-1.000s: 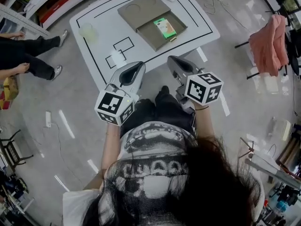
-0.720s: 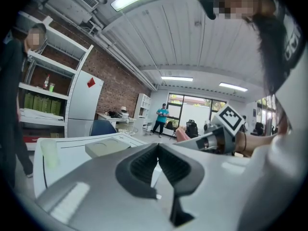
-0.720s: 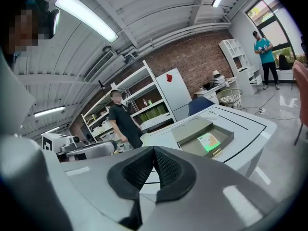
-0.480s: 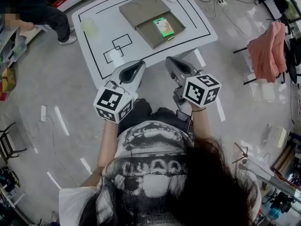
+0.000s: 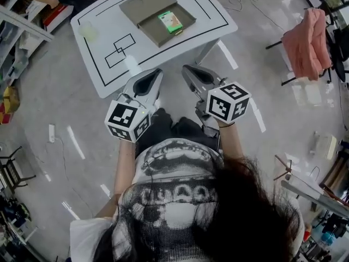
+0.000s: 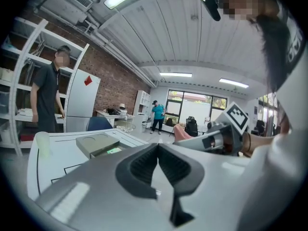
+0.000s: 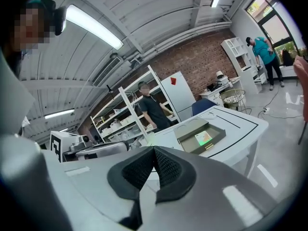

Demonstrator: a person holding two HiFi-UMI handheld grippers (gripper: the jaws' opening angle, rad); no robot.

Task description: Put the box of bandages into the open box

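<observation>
At the upper left of the head view the white table now sits higher and further left in the frame than a second ago, so the person appears to have backed away from it; on it the open box lies with its lid flap folded back, and the green box of bandages rests flat inside its tray. Lower, at centre left, the left gripper has its jaws pressed together on nothing; its tip, earlier over the table edge, now hangs just off it. Just to its right the right gripper is likewise closed and empty, also clear of the table. With the bandages already in the box and both grippers withdrawn, the task looks finished.
</observation>
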